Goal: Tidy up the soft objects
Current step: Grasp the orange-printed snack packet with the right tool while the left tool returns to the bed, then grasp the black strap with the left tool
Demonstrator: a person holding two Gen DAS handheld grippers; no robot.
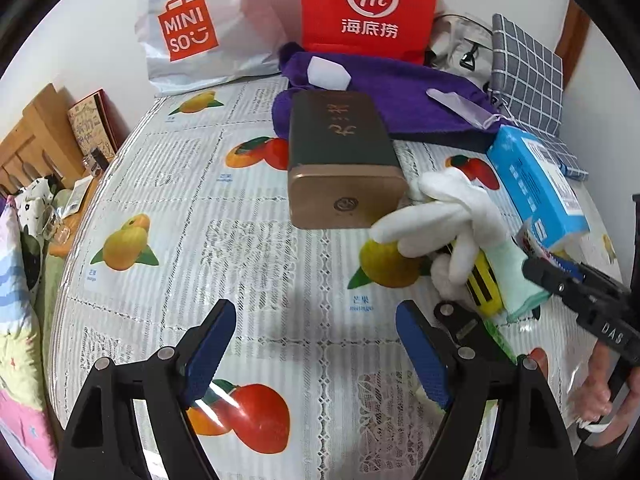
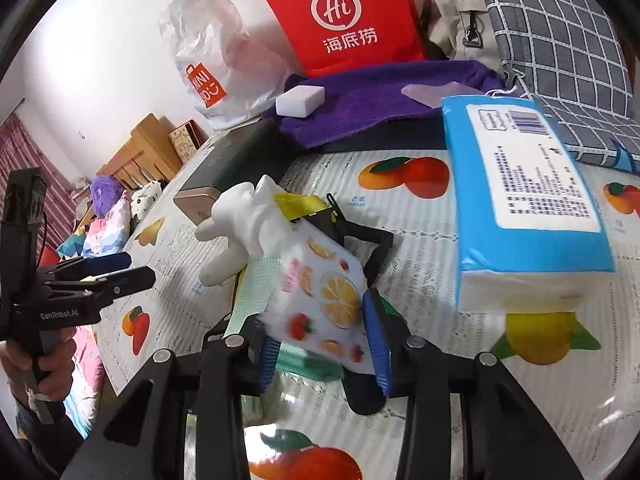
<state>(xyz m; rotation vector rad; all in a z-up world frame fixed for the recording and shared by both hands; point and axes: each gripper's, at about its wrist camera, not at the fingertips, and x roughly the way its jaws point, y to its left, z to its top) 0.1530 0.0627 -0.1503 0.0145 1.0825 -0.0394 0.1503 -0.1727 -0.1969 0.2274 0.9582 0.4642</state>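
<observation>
A white packet printed with fruit slices [image 2: 320, 292] sits between the blue pads of my right gripper [image 2: 322, 320], which is shut on its two sides. Just beyond it a white glove [image 2: 240, 224] lies over a mint-green cloth [image 2: 256, 292] and a yellow-and-black item [image 1: 486, 280]. In the left wrist view the right gripper [image 1: 554, 266] comes in from the right edge beside the glove [image 1: 440, 208]. My left gripper [image 1: 316, 344] hangs open over the fruit-print tablecloth [image 1: 180, 200] with nothing between its fingers. The right wrist view shows that left gripper [image 2: 136, 270] at the left.
A blue tissue pack [image 2: 528, 184] lies right of the pile. A dark green tin [image 1: 344, 160] lies behind it. A purple towel [image 1: 400, 96] with a white block [image 1: 328, 72] on it, a red paper bag [image 1: 368, 8], a white shopping bag [image 1: 188, 28] and a checked cloth [image 1: 524, 68] line the back.
</observation>
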